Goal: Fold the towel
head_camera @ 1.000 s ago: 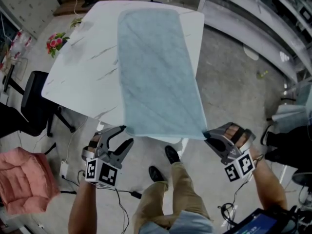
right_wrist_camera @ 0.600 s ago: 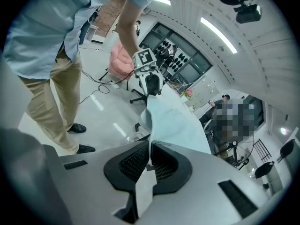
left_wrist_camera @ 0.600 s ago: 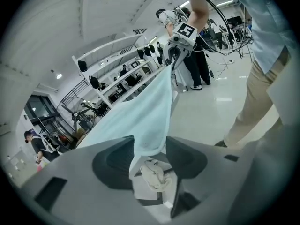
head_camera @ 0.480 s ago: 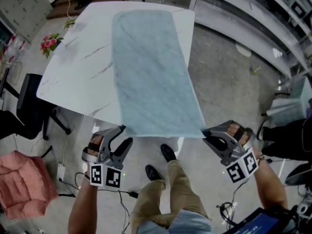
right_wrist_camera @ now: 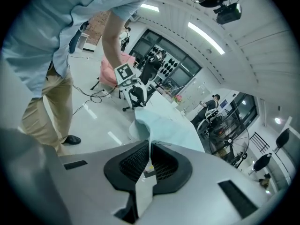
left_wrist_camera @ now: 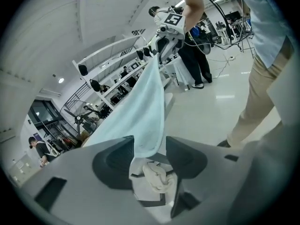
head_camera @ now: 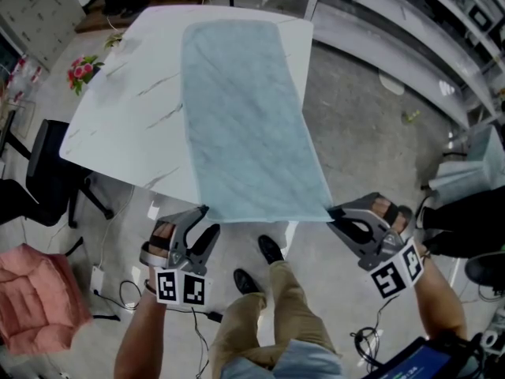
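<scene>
A long light-blue towel lies lengthwise on the white marble table, and its near end is stretched out past the table's front edge. My right gripper is shut on the near right corner; in the right gripper view the pads pinch the towel's hem. My left gripper is at the near left corner. Its jaws stand wide apart, and the towel's corner hangs loosely between them without being pressed.
A black office chair and a pink cushion stand left of the table, with flowers behind them. The person's legs and shoes are under the towel's near edge. Metal rails run along the right, and cables lie on the floor.
My left gripper has shifted slightly right along the towel's near edge, jaws still wide. My right gripper keeps its hold on the corner and has risen a little.
</scene>
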The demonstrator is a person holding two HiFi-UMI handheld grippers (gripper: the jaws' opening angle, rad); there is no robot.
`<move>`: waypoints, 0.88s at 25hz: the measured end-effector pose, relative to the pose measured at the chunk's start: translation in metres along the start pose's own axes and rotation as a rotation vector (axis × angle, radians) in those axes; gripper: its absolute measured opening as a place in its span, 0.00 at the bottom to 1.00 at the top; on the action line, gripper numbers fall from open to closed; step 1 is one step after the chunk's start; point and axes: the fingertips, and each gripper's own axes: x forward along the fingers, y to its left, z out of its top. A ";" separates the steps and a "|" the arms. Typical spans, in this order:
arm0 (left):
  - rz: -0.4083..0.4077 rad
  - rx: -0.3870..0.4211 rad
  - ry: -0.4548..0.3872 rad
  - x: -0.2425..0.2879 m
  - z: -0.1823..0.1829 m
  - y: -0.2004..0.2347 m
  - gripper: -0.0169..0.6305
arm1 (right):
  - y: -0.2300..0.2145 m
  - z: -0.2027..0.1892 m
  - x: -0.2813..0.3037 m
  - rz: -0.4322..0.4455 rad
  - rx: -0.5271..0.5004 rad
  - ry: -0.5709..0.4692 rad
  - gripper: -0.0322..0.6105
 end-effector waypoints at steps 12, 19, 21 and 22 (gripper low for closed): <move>0.059 0.103 0.022 0.008 0.002 -0.003 0.14 | -0.014 0.014 -0.004 0.006 0.034 -0.039 0.09; -0.003 0.159 0.034 -0.018 -0.002 0.002 0.12 | -0.004 -0.002 0.003 0.016 -0.013 0.038 0.09; -0.035 0.154 0.040 -0.029 -0.002 0.002 0.12 | 0.000 -0.002 0.004 0.019 -0.015 0.051 0.09; -0.055 0.144 0.042 -0.034 -0.002 0.001 0.12 | 0.002 -0.001 0.003 0.019 -0.011 0.054 0.09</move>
